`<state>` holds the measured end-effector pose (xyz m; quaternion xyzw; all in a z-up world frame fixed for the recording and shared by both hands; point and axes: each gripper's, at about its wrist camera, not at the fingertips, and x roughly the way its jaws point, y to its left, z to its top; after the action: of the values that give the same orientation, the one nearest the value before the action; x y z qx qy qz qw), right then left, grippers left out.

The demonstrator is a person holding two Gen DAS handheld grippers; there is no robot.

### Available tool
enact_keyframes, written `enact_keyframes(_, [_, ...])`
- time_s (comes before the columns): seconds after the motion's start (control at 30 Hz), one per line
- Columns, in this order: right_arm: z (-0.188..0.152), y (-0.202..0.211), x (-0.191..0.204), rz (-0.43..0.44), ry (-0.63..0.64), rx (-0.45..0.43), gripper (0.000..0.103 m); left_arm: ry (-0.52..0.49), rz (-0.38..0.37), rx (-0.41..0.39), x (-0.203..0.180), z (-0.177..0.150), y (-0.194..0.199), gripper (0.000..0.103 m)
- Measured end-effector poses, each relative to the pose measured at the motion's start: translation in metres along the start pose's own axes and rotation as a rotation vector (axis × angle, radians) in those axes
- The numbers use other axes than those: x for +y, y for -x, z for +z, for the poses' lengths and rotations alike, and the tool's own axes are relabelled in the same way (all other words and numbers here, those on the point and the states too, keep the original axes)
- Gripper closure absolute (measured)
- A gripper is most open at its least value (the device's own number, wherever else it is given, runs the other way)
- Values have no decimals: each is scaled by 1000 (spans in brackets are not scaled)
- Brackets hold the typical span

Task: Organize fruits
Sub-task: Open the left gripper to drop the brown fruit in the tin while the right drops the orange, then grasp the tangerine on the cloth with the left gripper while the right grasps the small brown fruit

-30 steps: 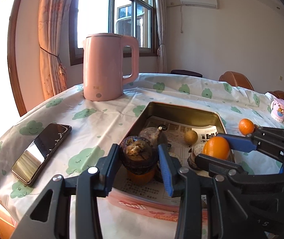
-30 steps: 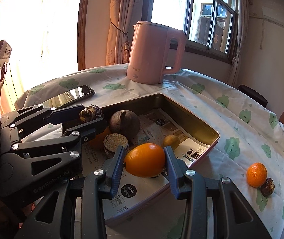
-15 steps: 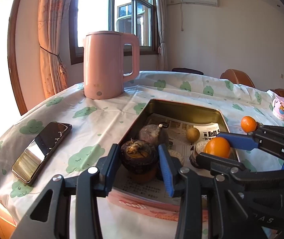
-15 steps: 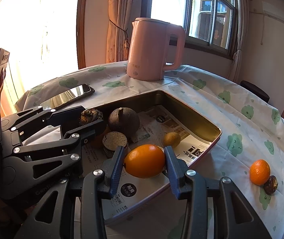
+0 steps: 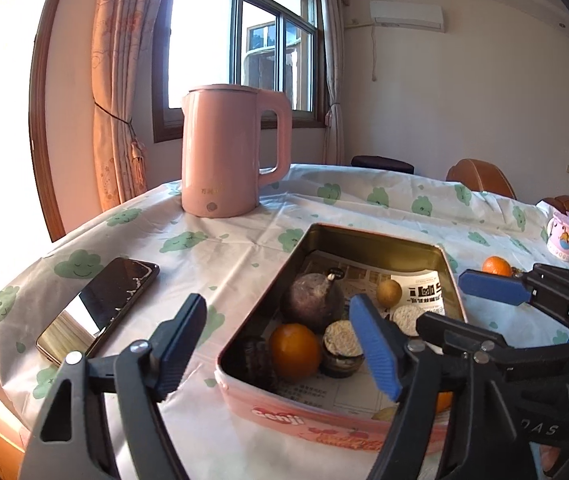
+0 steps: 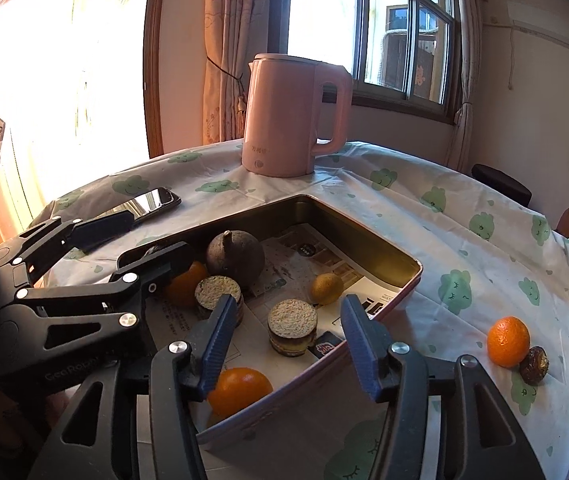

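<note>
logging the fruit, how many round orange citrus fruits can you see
3: one round orange citrus fruit at the metal tin's near corner, one half hidden behind the left gripper, one on the tablecloth. More may be hidden.

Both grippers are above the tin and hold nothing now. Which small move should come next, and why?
Probably the right gripper, whose jaws are opening with nothing between them, should swing toward the small orange on the tablecloth. That orange and the dark shrivelled fruit touching it lie outside the tin, where the other fruits already rest.

Pink kettle [image 5: 228, 152], phone [image 5: 100, 312] and mug [image 5: 564, 238] on tablecloth [image 5: 364, 208].
</note>
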<state>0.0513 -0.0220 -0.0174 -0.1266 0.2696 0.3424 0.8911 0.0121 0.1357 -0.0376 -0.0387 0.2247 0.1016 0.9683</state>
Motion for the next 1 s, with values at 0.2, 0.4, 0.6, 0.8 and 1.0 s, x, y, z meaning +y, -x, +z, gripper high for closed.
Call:
enact_keyframes(0.2, [2, 32, -41, -109, -43, -46, 36, -26, -38, -46, -26, 11, 12, 10])
enact_keyframes(0.4, [-17, 50, -121, -289, -140, 21, 33, -93, -126, -55, -73, 23, 16, 5])
enact_keyframes(0.6, [-35, 41, -186, -373, -264, 117, 33, -172, -195, -36, -128, 34, 3, 3])
enact_keyframes(0.8, [-39, 29, -206, -325, -333, 156, 34, -220, -206, 17, -162, 39, -24, 3])
enact_keyframes(1.0, [-43, 9, -211, -282, -367, 219, 50, -231, -203, 46, -171, 40, -39, 3])
